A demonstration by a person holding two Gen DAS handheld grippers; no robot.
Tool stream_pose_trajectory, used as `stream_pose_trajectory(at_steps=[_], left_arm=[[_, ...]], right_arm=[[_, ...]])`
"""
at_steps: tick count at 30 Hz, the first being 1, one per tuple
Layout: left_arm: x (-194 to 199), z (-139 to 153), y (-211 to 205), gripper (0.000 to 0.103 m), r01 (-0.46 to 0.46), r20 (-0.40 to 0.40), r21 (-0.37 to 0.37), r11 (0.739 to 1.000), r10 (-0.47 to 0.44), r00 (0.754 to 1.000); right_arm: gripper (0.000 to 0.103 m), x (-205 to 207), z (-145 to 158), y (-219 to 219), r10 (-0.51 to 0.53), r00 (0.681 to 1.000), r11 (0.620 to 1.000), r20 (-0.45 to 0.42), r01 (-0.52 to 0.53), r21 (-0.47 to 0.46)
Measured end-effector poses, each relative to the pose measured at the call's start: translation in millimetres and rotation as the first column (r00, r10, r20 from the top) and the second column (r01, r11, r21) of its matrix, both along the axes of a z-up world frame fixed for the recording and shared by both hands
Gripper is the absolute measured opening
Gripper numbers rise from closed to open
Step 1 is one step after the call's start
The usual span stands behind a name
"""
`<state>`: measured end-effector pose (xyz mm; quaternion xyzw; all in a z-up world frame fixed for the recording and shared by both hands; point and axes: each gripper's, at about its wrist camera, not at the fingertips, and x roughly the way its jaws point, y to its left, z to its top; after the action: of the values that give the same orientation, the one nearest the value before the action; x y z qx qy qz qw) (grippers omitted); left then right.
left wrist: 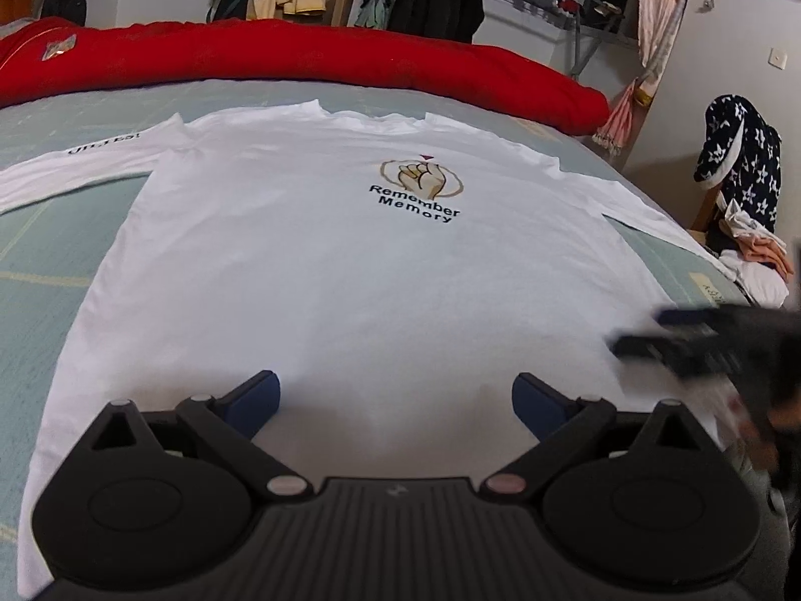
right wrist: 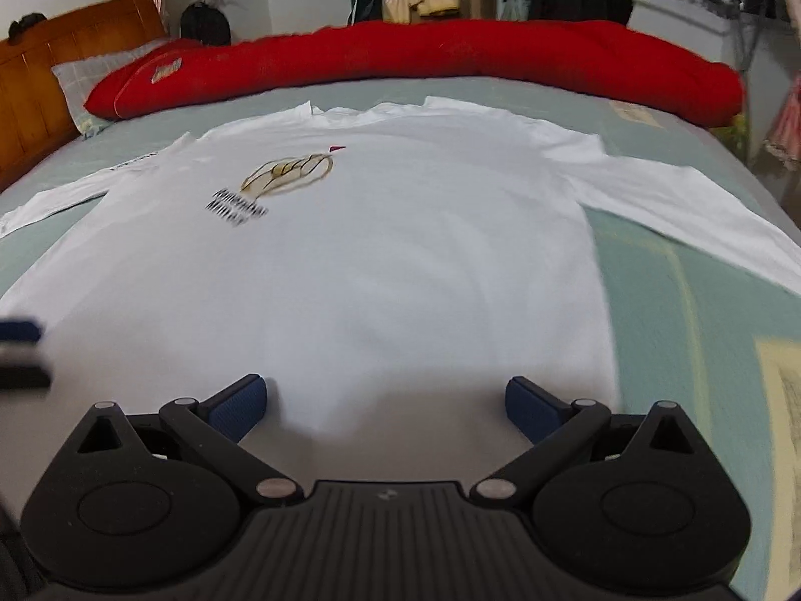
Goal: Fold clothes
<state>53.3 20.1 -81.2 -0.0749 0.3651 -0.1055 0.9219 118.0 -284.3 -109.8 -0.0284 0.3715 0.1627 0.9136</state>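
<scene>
1. T-shirt (left wrist: 320, 270) in white lies spread flat and face up on the pale green bed sheet (left wrist: 45, 270), with its printed chest logo (left wrist: 418, 185) showing and a long red bolster (left wrist: 300, 55) lying across the bed beyond it

2. Left gripper (left wrist: 395, 400) hovers over the near hem with its blue pads wide apart and nothing between them

3. Right gripper (right wrist: 385, 403) is likewise spread open and empty over the hem nearer the shirt's right side; it looks just above the cloth, though blur makes contact hard to judge

4. Risk: a pinch at the hem may catch only the top layer, so the front would lift away from the back and the fold would go crooked

5. Risk: the pads could grab the sheet along with the shirt, dragging bedding and bunching the smooth body

6. Risk: uneven lifting by the two grippers would skew the hem, and the spread sleeves could trail, the right one near the bed's edge slipping over it

7. Orientation: the shirt's long axis runs straight away from the cameras, hem nearest, collar (left wrist: 370, 117) farthest and pointing at the bolster

8. Both sleeves reach out sideways across that axis, the left sleeve (left wrist: 75, 170) with dark lettering, the right sleeve (right wrist: 691, 205) angling toward the bed's edge
</scene>
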Motion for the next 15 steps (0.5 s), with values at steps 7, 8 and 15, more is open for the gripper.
stream_pose_trajectory(at_steps=[7, 8, 15], left_arm=[[-1.6, 2.1, -0.4, 0.099, 0.071, -0.007, 0.027, 0.997, -0.071, 0.997], [-3.8, 1.2, 0.1, 0.099, 0.074, -0.005, 0.036, 0.997, -0.074, 0.997], [-41.0, -2.7, 10.2, 0.099, 0.101, -0.005, 0.086, 0.991, -0.101, 0.995]], right_arm=[[0.103, -45.8, 21.4, 13.9, 0.033, 0.998, 0.997, 0.062, -0.037, 0.067], [0.103, -45.7, 18.8, 19.5, 0.045, 0.997, 0.996, 0.064, -0.05, 0.077], [0.103, -66.0, -6.4, 32.7, 0.036, 0.998, 0.999, 0.058, -0.036, -0.004]])
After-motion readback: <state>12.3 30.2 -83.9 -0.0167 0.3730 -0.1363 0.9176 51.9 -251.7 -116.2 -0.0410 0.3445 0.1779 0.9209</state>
